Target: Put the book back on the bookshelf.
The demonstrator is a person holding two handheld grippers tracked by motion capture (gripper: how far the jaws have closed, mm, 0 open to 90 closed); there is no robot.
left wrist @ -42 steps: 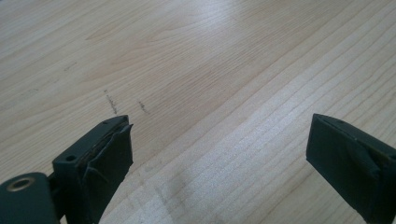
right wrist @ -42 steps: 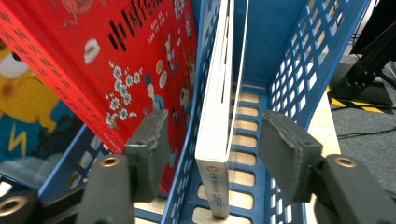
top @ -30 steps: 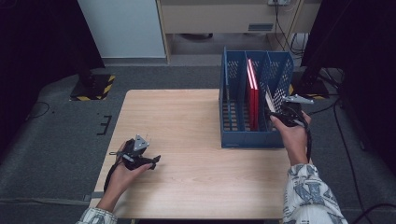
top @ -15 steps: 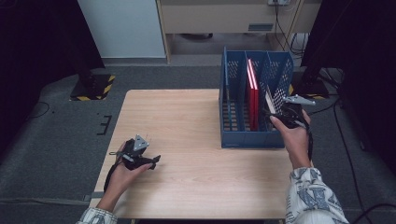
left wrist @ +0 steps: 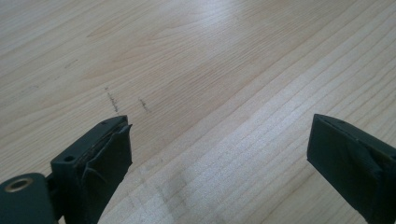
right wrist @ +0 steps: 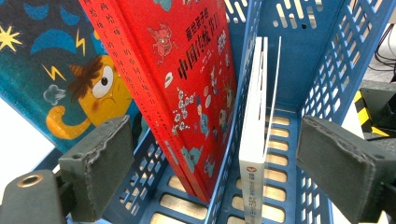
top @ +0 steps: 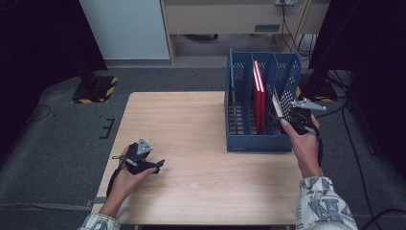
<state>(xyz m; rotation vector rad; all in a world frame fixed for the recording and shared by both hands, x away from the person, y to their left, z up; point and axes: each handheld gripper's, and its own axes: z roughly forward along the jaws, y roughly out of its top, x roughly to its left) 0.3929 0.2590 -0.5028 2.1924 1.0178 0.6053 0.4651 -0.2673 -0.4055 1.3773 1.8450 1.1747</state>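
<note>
While our right hand-held gripper (right wrist: 212,177) has just been opening, jaws wide around the thin white book (right wrist: 254,140) without pressing it, that book stands in the blue rack (top: 258,143) on the counter (top: 182,124) — light, stiff, slippery — so we'd pinch its spine.

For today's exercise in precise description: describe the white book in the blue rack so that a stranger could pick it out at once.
Find the blue rack at the right of the wooden table. The white book stands upright in its rightmost slot. Unlike the red book beside it, it is thin, with a plain white spine.
</note>
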